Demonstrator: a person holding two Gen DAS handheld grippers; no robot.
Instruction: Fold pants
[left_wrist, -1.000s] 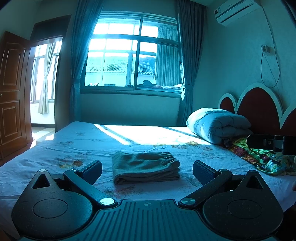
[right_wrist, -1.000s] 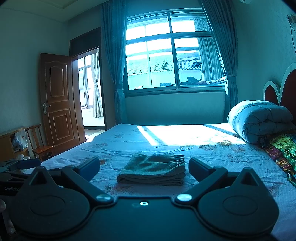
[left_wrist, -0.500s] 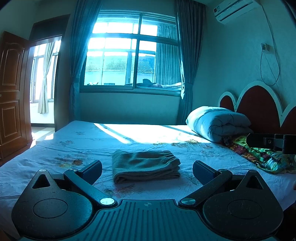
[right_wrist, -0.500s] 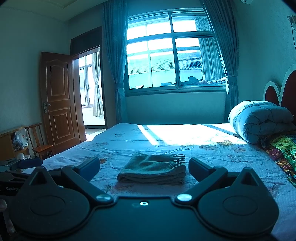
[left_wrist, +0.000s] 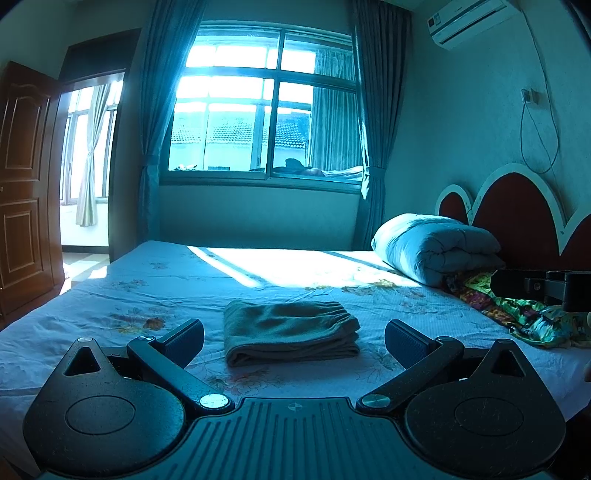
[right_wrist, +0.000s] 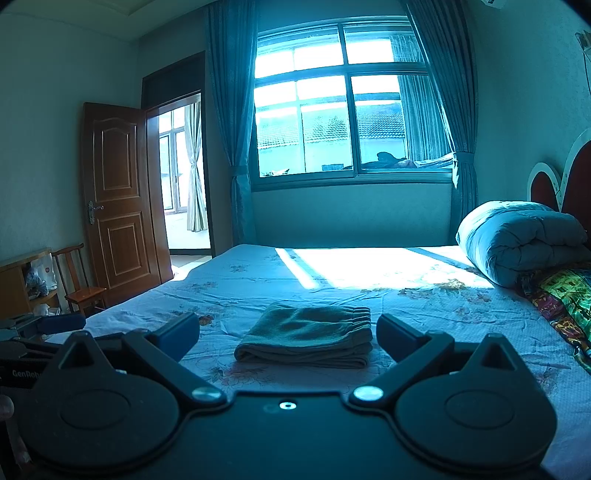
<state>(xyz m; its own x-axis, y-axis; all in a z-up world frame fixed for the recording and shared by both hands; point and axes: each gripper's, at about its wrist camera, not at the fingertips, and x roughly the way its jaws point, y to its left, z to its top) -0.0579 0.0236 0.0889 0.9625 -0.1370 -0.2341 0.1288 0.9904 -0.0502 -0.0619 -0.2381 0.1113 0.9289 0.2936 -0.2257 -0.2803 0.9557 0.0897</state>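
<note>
Nothing changed since a second ago: pants (left_wrist: 290, 338) lying folded mid-bed (left_wrist: 110, 314); left tongs (left_wrist: 294, 339) and right tongs (right_wrist: 287, 334) wide open, empty. Folding seemingly finished.

Almost no change. Folded pants (left_wrist: 290, 332) sit slightly higher in left wrist view, slightly lower in right wrist view than a second ago: small camera drift only. Window (right_wrist: 351, 107) also a touch lower in right view. Nothing on bed (left_wrist: 110, 295) has shifted.
</note>
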